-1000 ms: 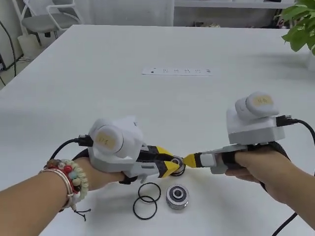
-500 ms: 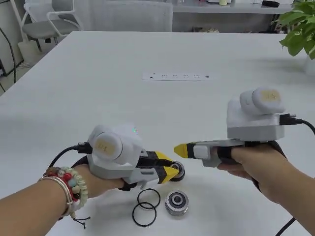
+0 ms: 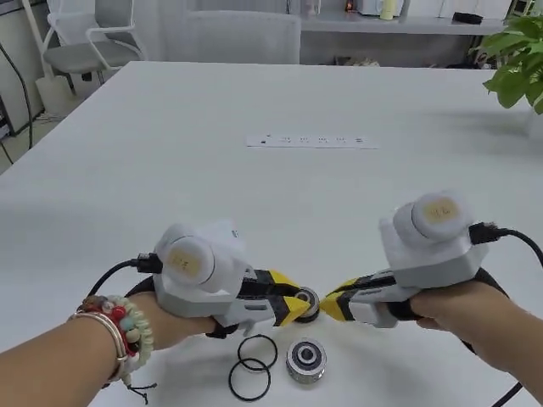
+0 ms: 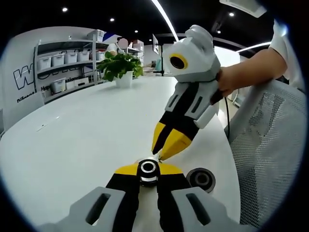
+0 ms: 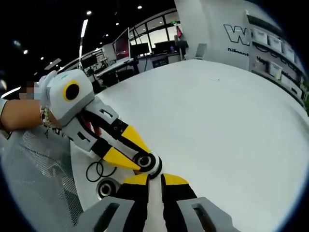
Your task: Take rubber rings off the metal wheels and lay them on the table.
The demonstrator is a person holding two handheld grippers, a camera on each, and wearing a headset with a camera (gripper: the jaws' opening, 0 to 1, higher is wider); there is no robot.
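Metal wheel at lower centre, pinched in the left gripper's jaws, right gripper back down from half a second ago, jaws pressed together, tips touching the wheel, two rubber rings and a second wheel on the bench below.

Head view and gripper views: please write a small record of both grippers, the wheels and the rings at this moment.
left gripper: shut on a metal wheel
right gripper: jaws together, tips at that wheel's rim
second wheel: lying on the table, free
rubber rings: two, on the table beside the second wheel, touching each other
ring on the held wheel: too small to tell
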